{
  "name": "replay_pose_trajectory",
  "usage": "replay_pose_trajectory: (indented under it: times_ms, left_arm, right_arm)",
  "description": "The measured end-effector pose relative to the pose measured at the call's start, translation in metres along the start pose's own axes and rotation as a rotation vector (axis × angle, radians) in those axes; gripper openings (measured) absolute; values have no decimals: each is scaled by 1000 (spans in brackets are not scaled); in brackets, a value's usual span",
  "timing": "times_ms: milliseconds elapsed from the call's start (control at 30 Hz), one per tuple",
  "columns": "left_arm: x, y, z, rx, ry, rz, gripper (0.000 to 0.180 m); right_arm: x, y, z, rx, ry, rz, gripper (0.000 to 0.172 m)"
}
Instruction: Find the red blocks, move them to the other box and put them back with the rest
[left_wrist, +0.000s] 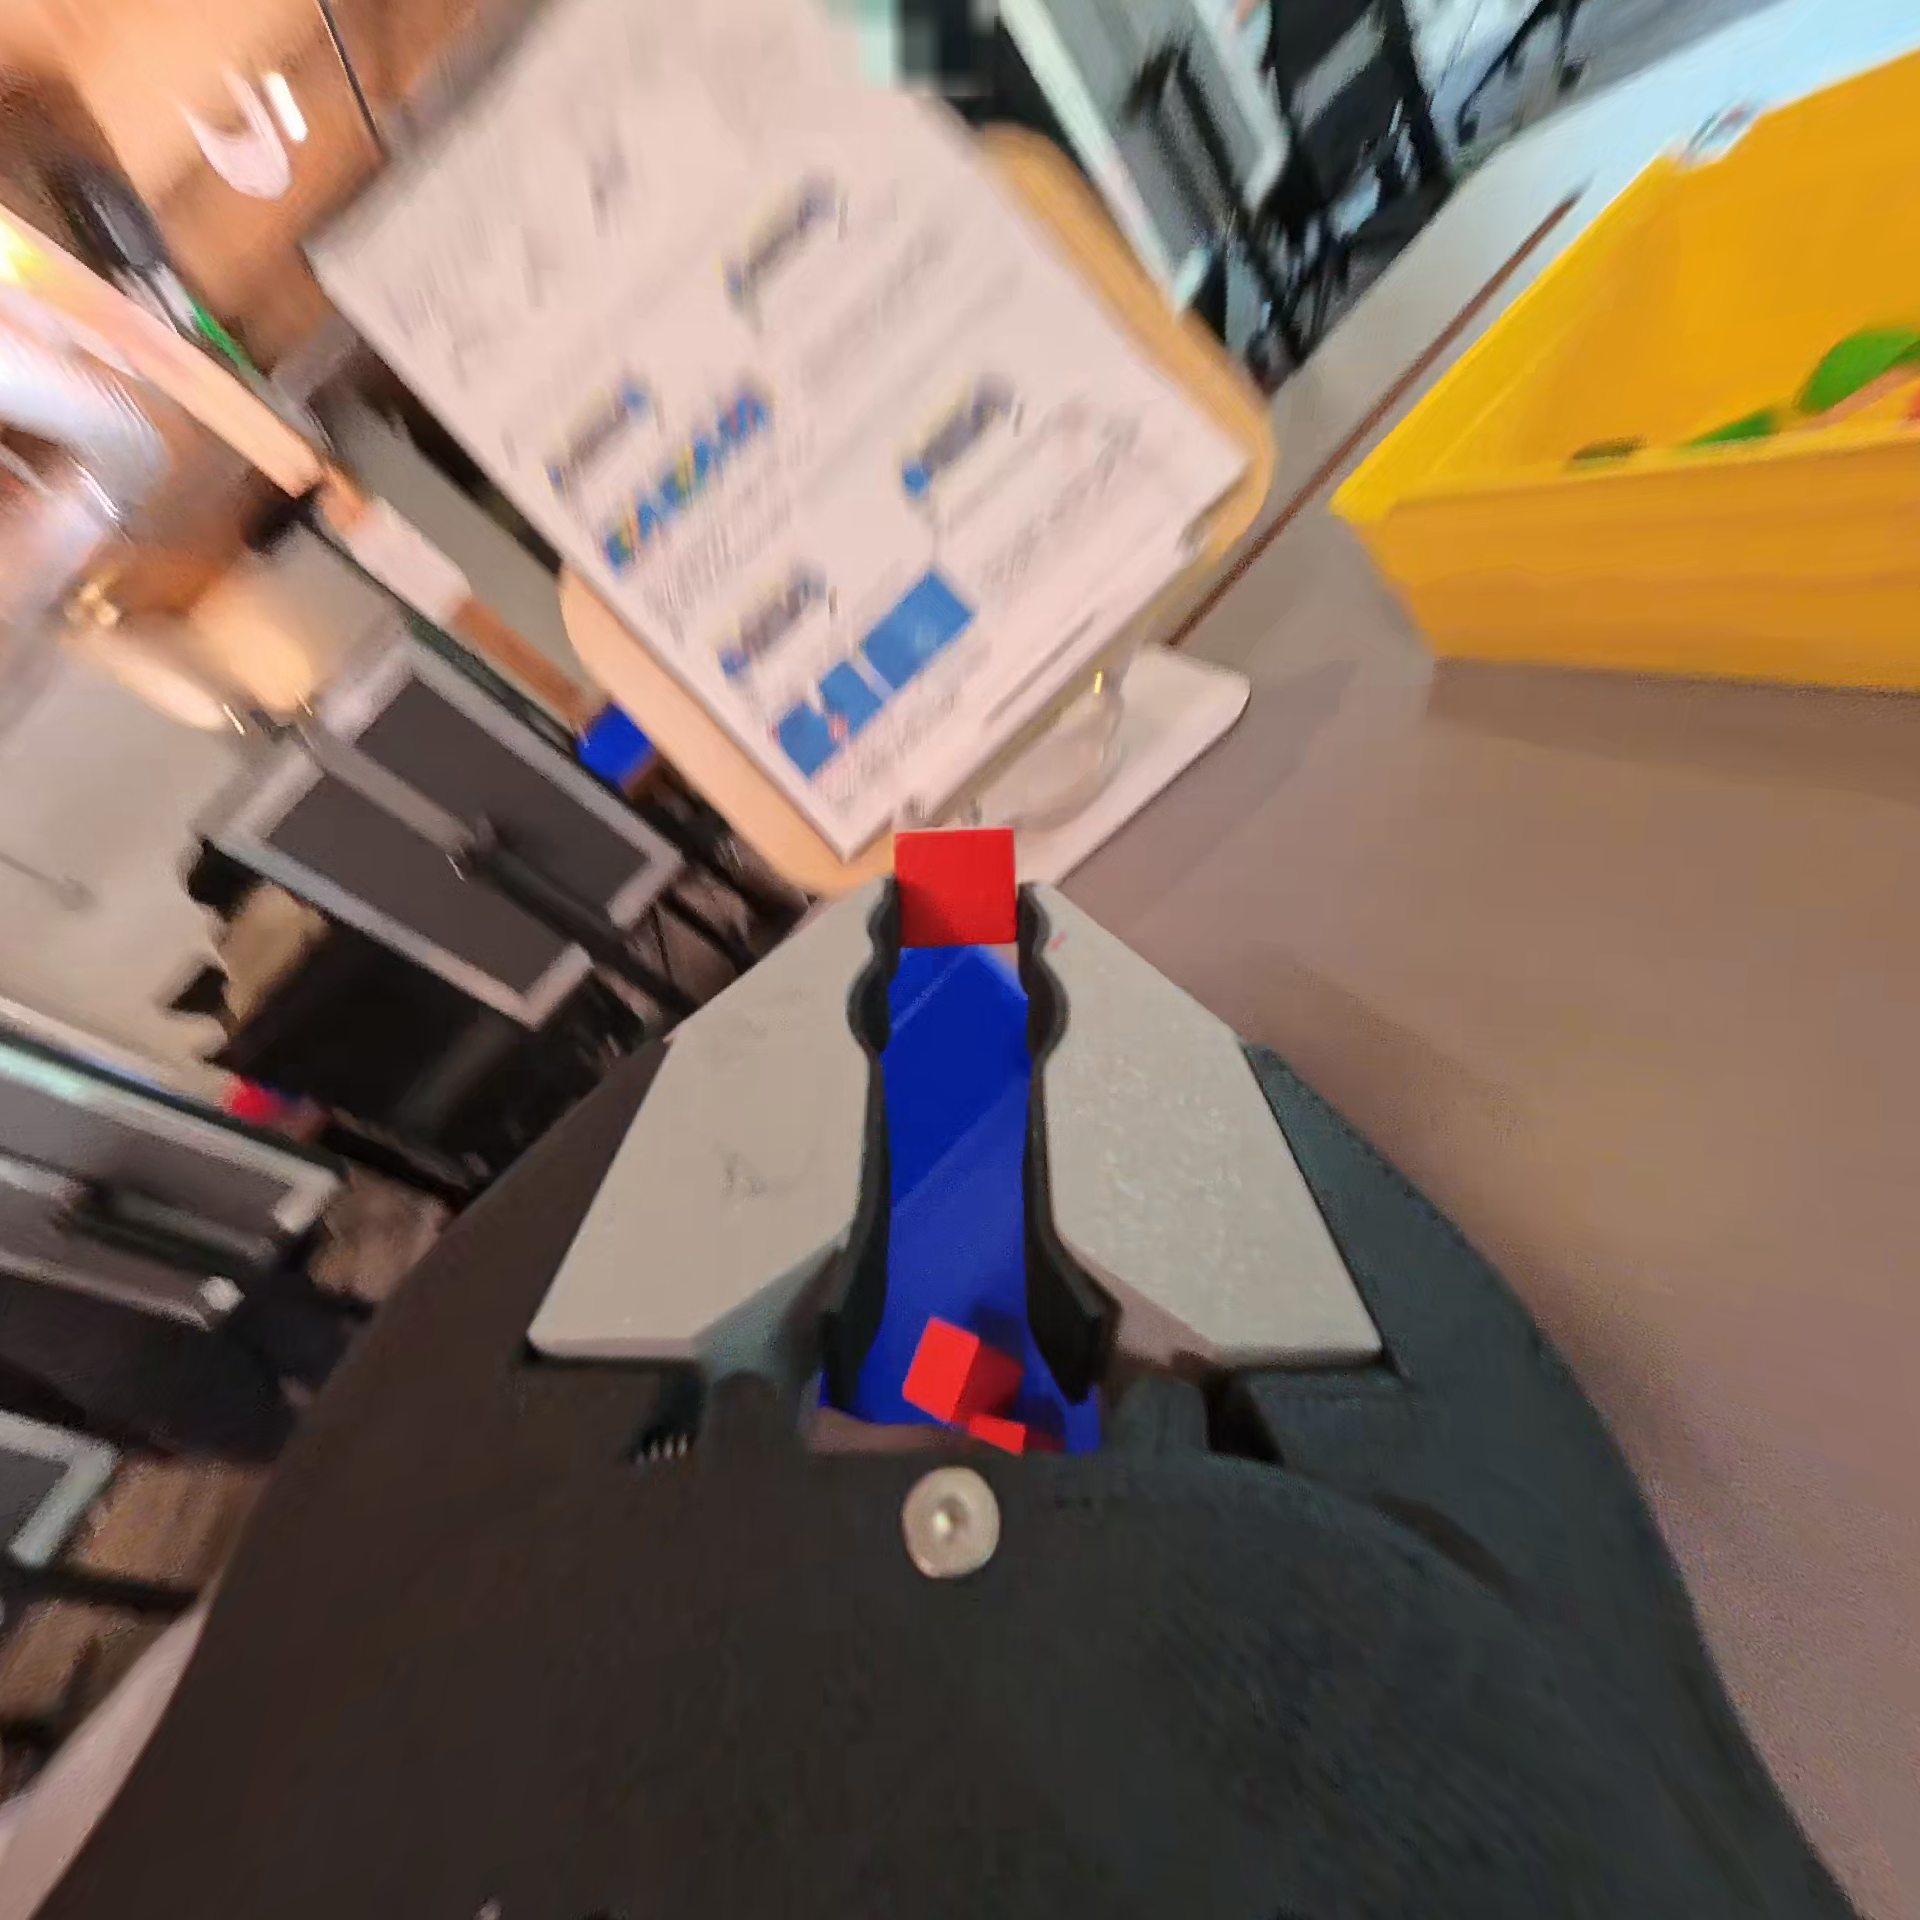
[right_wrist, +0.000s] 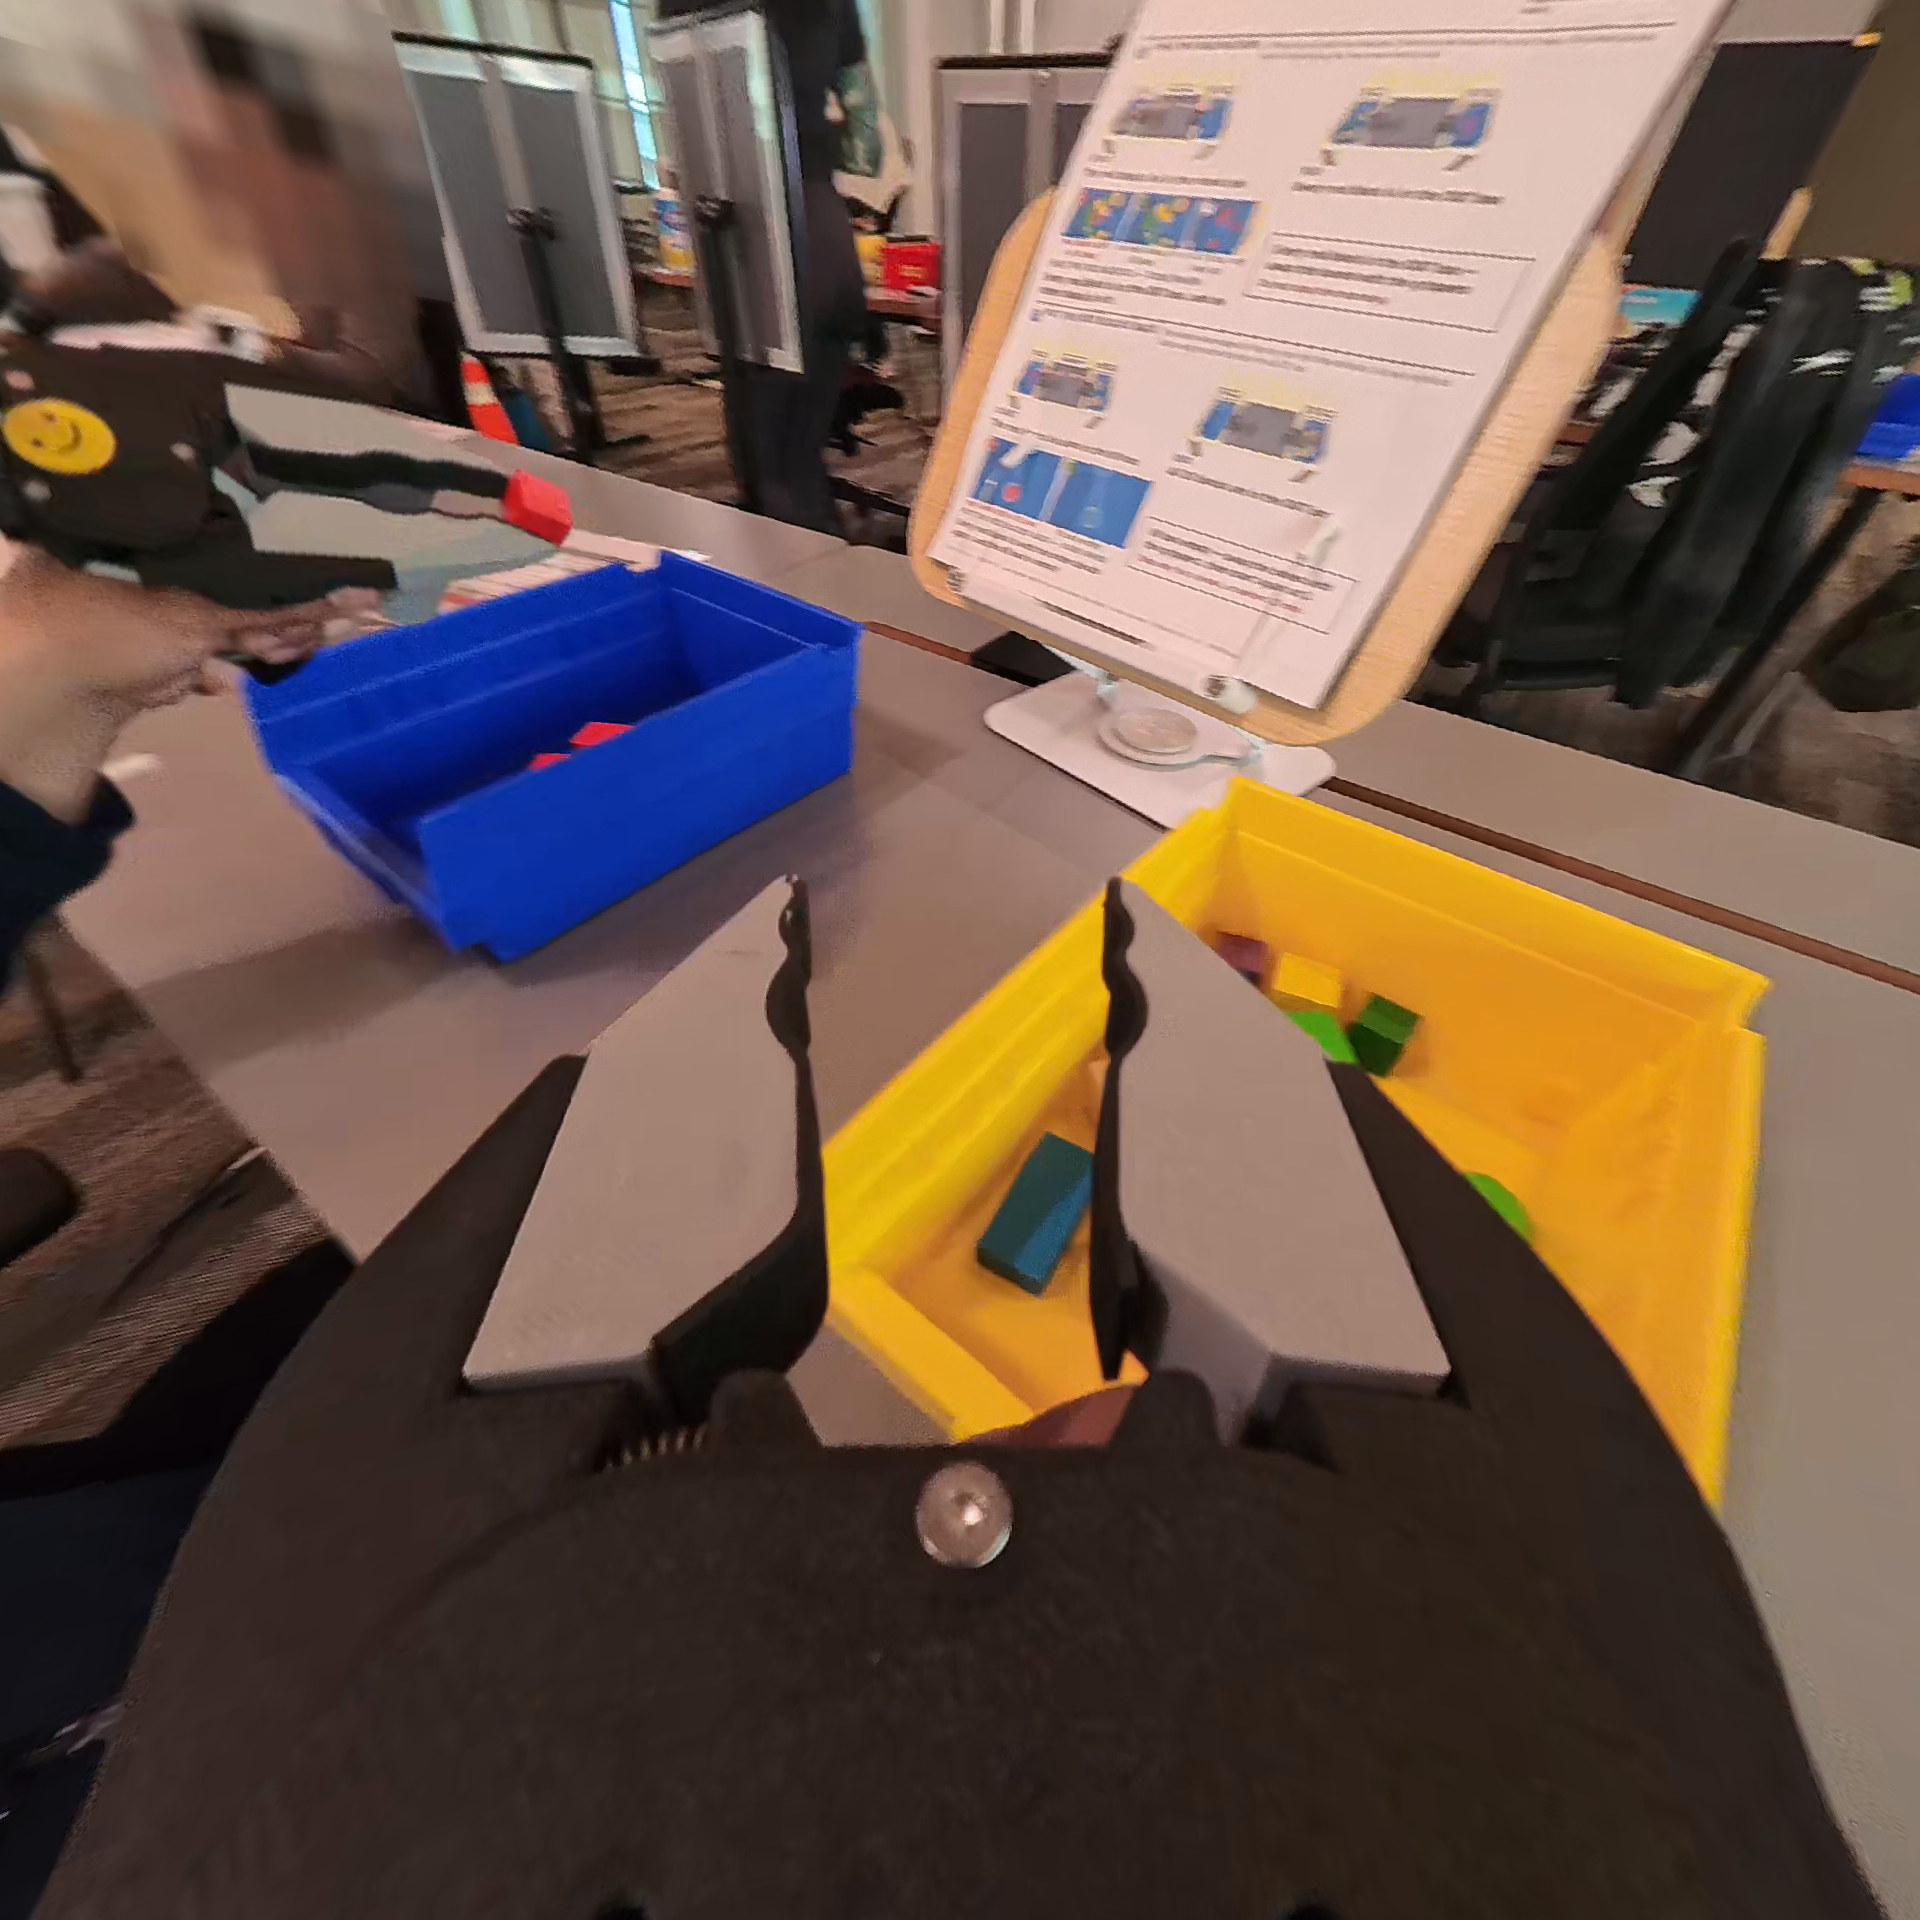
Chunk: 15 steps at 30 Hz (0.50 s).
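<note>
Left tool (left_wrist: 957, 902) pinches a red block (left_wrist: 954, 885) by its tips above the blue box (right_wrist: 644, 810); right tool (right_wrist: 951, 925) gapes empty; that shallow grip may slip.

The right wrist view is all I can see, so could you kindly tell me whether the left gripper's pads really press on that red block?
Observer: Yes, the left gripper pinches the red block at its fingertips, both pads against its sides.
Operator: Thank you. What lies under it?
Observer: The blue box shows between its fingers, below the block.
Operator: Is anything in that stretch of the box?
Observer: Two more red blocks lie there.
</note>
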<state>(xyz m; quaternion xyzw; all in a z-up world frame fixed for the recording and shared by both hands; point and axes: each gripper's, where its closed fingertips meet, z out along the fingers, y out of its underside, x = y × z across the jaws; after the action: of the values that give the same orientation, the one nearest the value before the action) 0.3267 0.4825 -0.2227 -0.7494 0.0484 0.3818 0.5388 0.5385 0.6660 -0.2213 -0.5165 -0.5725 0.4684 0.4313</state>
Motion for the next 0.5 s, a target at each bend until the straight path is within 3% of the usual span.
replay_pose_trajectory:
  times_ms: [100, 167, 300, 500]
  left_arm:
    - [51, -54, -50, 213, -13, 184, 20]
    - [85, -73, -75, 302, -28, 311, 20]
    - [125, -95, -98, 404, -52, 513, 20]
    - [149, -103, -102, 444, -26, 591, 20]
  right_arm:
    - [-39, -6, 3, 22, -147, 21, 53]
    - [-73, -9, 5, 35, -262, 33, 53]
    - [-139, -7, 7, 22, -480, 19, 54]
    - [-180, 7, 17, -23, -560, -21, 54]
